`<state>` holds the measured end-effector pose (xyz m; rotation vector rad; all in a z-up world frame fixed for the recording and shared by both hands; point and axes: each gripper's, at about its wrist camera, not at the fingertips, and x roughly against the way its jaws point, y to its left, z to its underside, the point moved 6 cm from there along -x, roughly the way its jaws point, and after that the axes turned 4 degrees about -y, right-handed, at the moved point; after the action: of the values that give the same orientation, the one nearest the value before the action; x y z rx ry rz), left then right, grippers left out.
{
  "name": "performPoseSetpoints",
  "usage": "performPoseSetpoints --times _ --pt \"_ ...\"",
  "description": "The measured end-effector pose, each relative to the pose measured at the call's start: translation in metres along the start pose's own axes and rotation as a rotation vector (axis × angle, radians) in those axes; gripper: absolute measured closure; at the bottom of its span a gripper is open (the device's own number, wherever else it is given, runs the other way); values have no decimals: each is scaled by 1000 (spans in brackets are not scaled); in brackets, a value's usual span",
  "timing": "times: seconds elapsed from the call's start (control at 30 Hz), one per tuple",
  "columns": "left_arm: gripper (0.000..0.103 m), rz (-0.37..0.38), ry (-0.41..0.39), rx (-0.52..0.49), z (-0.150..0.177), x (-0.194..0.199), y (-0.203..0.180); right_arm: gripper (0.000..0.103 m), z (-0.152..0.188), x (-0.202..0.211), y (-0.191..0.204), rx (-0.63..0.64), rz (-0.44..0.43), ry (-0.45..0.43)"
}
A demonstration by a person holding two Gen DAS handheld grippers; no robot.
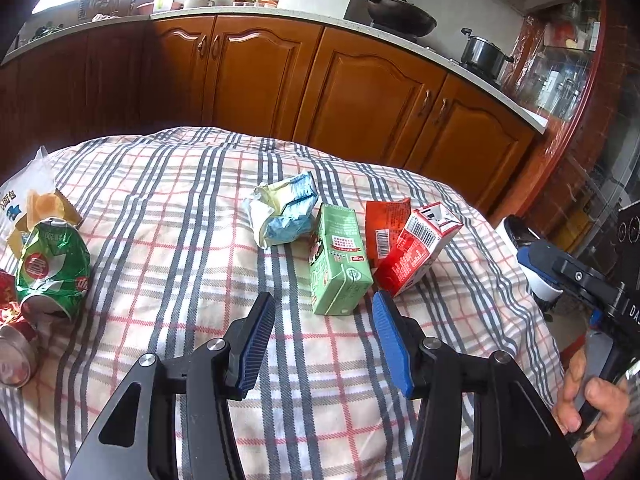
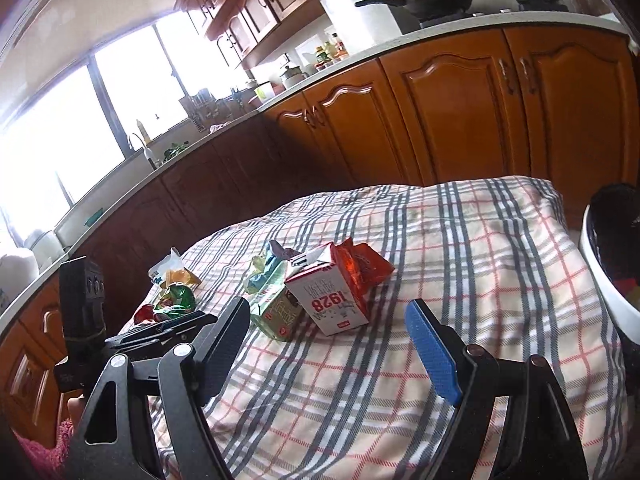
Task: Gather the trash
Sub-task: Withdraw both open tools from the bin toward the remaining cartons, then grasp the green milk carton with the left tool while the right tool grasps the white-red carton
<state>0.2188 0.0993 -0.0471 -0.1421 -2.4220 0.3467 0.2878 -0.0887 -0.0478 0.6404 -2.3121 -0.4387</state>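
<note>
Trash lies on a table with a checked cloth (image 1: 168,208). A green drink carton (image 1: 338,260) lies just ahead of my open, empty left gripper (image 1: 324,306). Right of it are a red and white carton (image 1: 418,250) and a red wrapper (image 1: 384,220); behind is a crumpled blue and white wrapper (image 1: 282,210). A crushed green can (image 1: 52,266) lies at the left. My right gripper (image 2: 328,314) is open and empty, close in front of the red and white carton (image 2: 332,298), with the green carton (image 2: 276,312) beside it.
A white bin with a dark liner (image 2: 608,276) stands off the table's right edge and also shows in the left wrist view (image 1: 524,256). Snack bags (image 1: 36,204) and a metal can (image 1: 16,356) lie at the left. Wooden kitchen cabinets (image 1: 360,92) stand behind.
</note>
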Motion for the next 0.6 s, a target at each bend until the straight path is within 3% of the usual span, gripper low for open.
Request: performPoseSetpoints --times 0.5,0.57,0.6 --pt "44 12 49 -39 -3 -32 0 21 -2 -81 12 136 28 109" --pt "44 9 51 -50 -6 -38 -3 23 -4 -83 9 130 33 110" --pt "44 8 52 -55 -7 -40 -5 33 -5 -82 7 125 36 103"
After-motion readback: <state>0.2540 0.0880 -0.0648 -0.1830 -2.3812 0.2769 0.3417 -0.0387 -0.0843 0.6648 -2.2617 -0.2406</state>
